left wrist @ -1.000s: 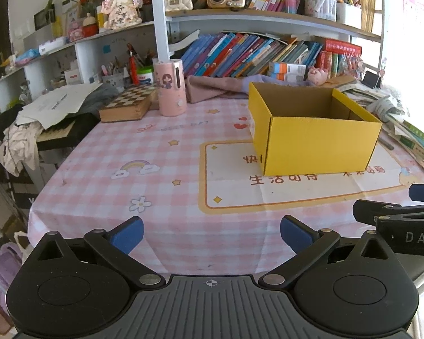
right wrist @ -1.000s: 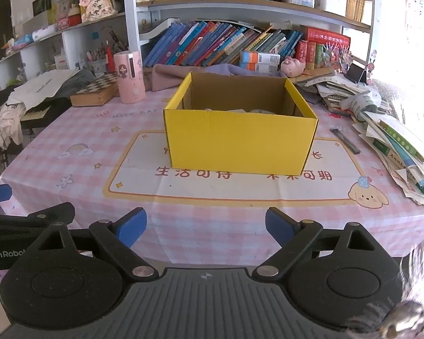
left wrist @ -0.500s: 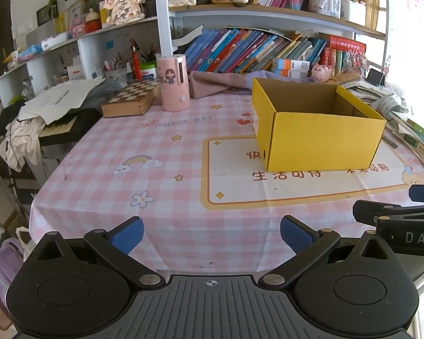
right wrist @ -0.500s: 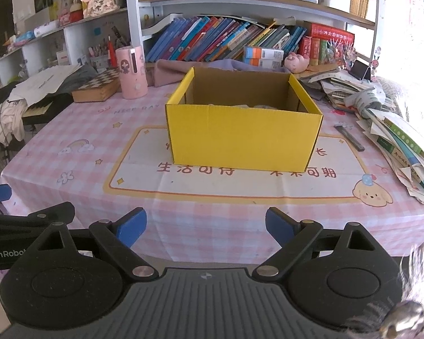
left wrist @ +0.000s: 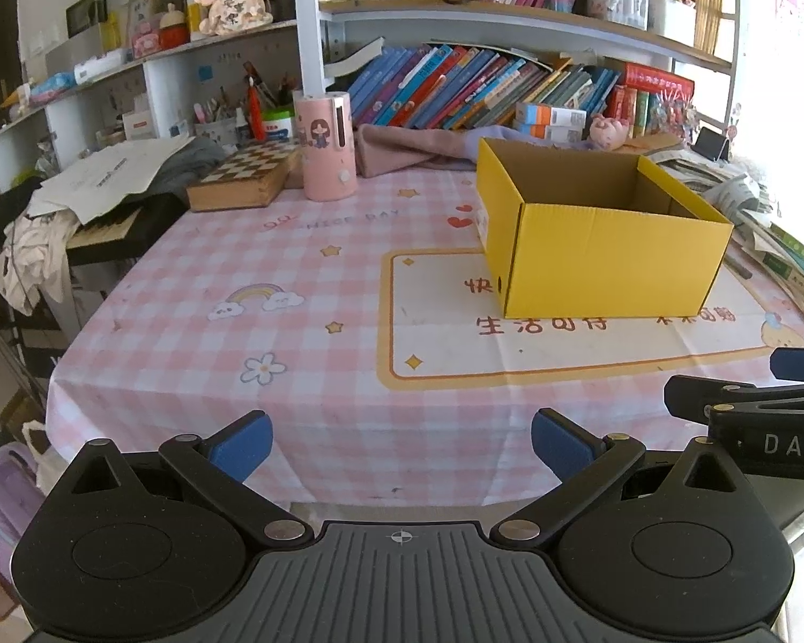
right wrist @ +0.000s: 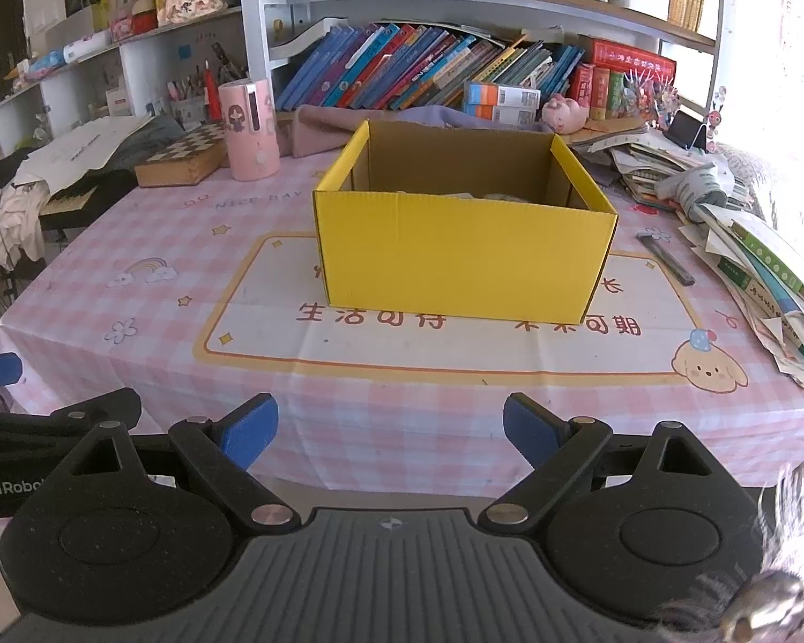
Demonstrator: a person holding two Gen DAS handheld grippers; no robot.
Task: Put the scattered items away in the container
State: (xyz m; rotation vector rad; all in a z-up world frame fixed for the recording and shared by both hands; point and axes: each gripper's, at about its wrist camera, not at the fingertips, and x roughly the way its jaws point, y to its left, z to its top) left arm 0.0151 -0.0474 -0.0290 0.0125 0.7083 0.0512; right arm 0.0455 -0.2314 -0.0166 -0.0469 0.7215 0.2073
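Observation:
An open yellow cardboard box [left wrist: 611, 257] stands on the pink checked tablecloth [left wrist: 295, 278]; in the right wrist view the box [right wrist: 463, 262] is straight ahead, with pale items barely showing over its front wall. My left gripper [left wrist: 401, 447] is open and empty, held off the table's front edge, left of the box. My right gripper [right wrist: 390, 431] is open and empty, also off the front edge, facing the box. Each gripper shows at the edge of the other's view.
A pink cylinder holder [left wrist: 328, 147] and a chessboard box [left wrist: 244, 179] stand at the back left. Stacked books and papers [right wrist: 761, 262] crowd the table's right side, with a dark pen [right wrist: 664, 259] beside them. Bookshelves stand behind the table.
Both grippers have drawn back from the table and risen slightly; the box looks farther away. Both stay open and empty.

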